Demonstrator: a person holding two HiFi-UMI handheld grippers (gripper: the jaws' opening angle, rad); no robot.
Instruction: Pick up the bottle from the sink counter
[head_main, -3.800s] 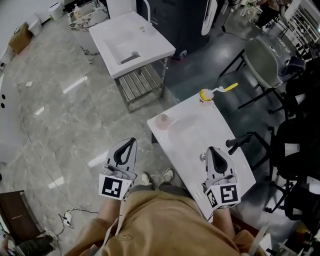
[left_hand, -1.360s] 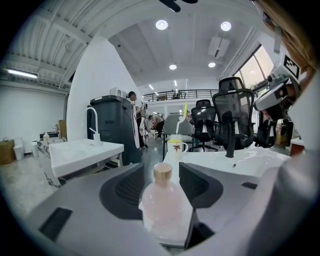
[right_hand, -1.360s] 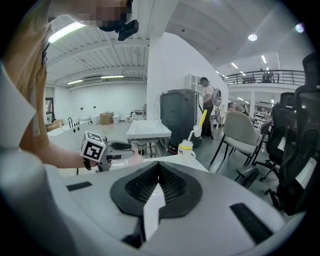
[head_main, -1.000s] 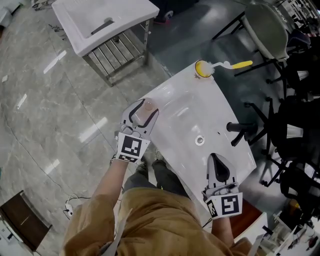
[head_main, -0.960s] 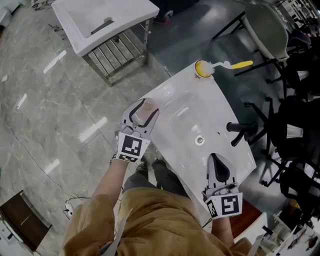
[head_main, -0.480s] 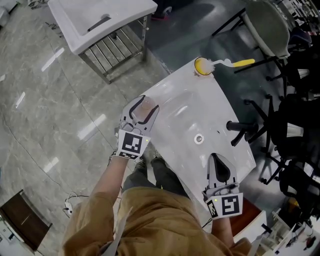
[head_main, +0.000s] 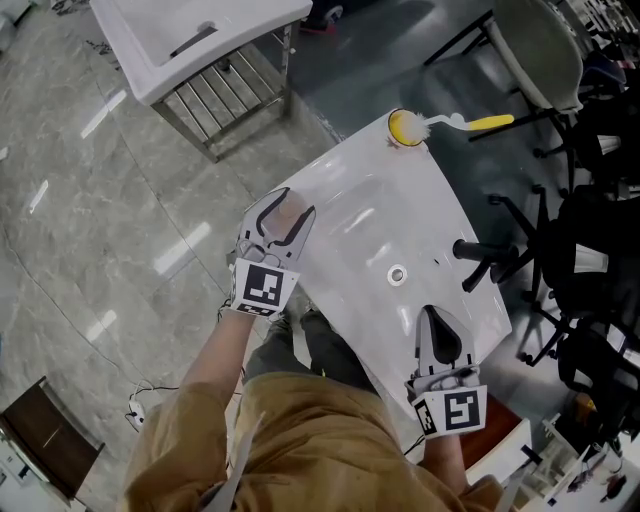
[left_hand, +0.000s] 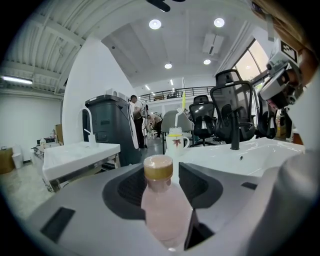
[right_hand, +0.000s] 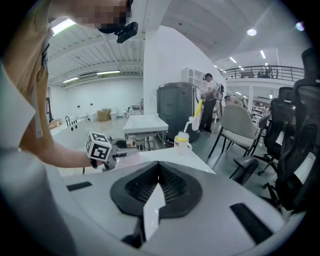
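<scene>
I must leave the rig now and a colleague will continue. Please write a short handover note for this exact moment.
Left claw: open, jaws on either side of the bottle, with a gap visible at one side, so not clamped yet.
Right claw: shut, empty, above the near end of the sink counter.
Bottle: upright at the counter's left corner.
Done: the left claw is in place around the bottle.
Left: close on the bottle, then lift it off the counter.
</scene>
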